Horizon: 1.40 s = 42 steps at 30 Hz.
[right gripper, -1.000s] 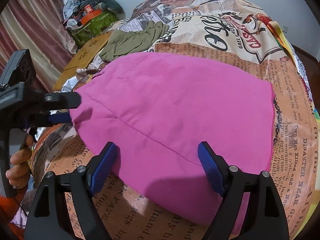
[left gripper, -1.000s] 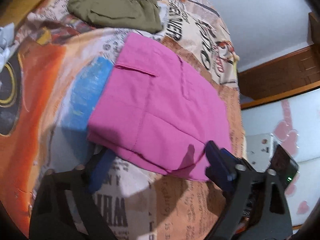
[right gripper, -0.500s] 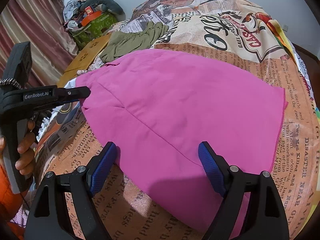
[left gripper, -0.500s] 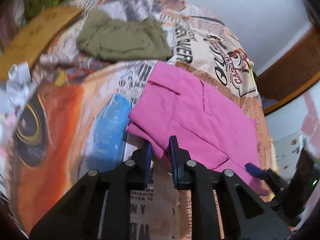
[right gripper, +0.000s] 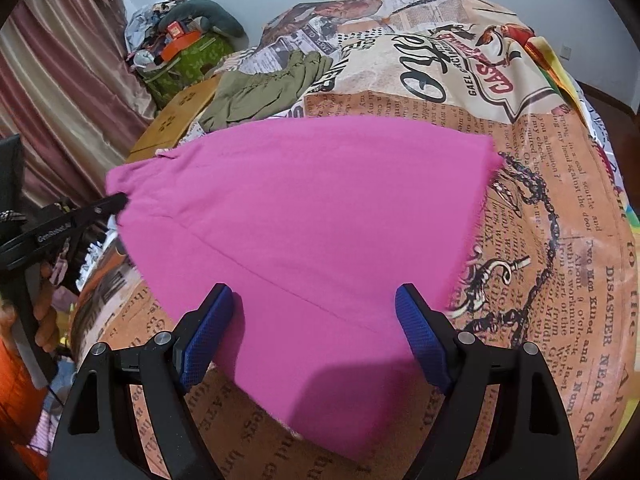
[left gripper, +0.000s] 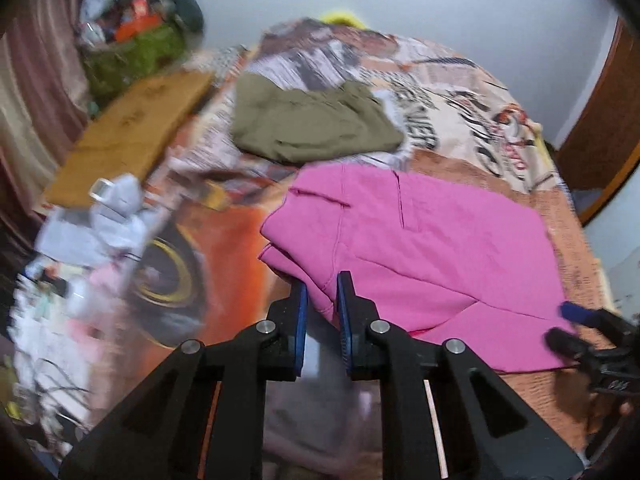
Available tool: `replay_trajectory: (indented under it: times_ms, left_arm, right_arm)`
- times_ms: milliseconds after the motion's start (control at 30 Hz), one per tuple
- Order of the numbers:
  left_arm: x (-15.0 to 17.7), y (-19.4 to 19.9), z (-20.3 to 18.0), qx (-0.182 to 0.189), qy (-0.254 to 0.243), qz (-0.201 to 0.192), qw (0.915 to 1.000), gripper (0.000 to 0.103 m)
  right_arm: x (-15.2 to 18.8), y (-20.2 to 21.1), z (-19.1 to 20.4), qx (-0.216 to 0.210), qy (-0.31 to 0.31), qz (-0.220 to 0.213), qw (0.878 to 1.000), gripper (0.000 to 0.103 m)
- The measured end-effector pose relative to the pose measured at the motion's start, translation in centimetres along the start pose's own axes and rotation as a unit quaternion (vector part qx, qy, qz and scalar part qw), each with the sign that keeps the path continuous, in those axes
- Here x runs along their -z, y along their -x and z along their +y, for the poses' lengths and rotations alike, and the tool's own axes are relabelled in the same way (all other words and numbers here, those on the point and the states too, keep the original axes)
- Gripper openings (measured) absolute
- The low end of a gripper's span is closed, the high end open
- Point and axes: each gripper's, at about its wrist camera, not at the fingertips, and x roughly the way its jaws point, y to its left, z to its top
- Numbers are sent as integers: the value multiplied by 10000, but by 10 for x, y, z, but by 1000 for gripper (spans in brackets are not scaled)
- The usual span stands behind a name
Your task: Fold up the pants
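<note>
The folded pink pants (left gripper: 420, 248) lie on a bed with a newspaper-print cover (left gripper: 460, 120). My left gripper (left gripper: 322, 300) is shut on the near left edge of the pants, and a fold of pink cloth is pinched between its blue pads. In the right wrist view the same pants (right gripper: 312, 208) spread across the middle, with the left gripper (right gripper: 116, 202) holding their left corner raised. My right gripper (right gripper: 314, 304) stands open over the near edge of the pants, its pads (right gripper: 208, 336) apart from the cloth. Its tips (left gripper: 576, 320) also show at the pants' right corner.
Folded olive-green pants (left gripper: 312, 124) lie farther back on the bed (right gripper: 540, 160). A cardboard sheet (left gripper: 132, 136) and a clutter of papers and bags (left gripper: 100, 220) sit to the left. A green bag (right gripper: 188, 56) and a curtain (right gripper: 60, 60) stand behind.
My left gripper closed on the pants' left edge and lifted it, turning as it rose. The left corner of the pants came up off the bed. The right gripper stayed put and open.
</note>
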Motion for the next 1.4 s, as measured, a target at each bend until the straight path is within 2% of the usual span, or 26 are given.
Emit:
replay_trajectory:
  times_ms: [133,200,400,567,733,767,800,933,1100,1267,1400]
  left_arm:
    - [-5,16,-2,-406,-304,-443,9977,15]
    - [-8,26,-10,-455,-498,-711,9952,14]
    - [-23,55,-39,-94,-896,-1182,9889,13]
    - [-37,74,-69,379,-1196,-1363,9827,13]
    - [-45,82,-104,1093,-1532,-1237,9743,12]
    - [-45,82,-114,1261,-1616,-1168,9718,11]
    - [-44,82,-119,1398,-1654,-1104,9700,5]
    - [-43,78,-143,1962,-1761,-811,9612,3]
    - [-36,71,-164,2079,-1973,-625,9560,3]
    - [-38,53,-159,1985,-1880,-285,9615,3]
    - [-41,31,-155,1840,-1828,178,9656,15]
  right_arm:
    - [4,2,-4,59,-81,-2,10000,81]
    - [7,6,-9,105,-133,-13,9999,81]
    - [15,12,-20,272,-203,-33,9994,81]
    - [15,11,-22,283,-242,-52,9993,81]
    - [15,12,-23,247,-261,-70,9993,82]
    - [16,12,-23,242,-266,-76,9993,82]
    - [16,12,-23,237,-271,-79,9993,82]
    - [16,12,-23,213,-297,-96,9993,82]
    - [16,13,-24,180,-330,-112,9992,82]
    - [16,12,-25,151,-364,-118,9992,82]
    - [15,14,-26,146,-390,-129,9991,82]
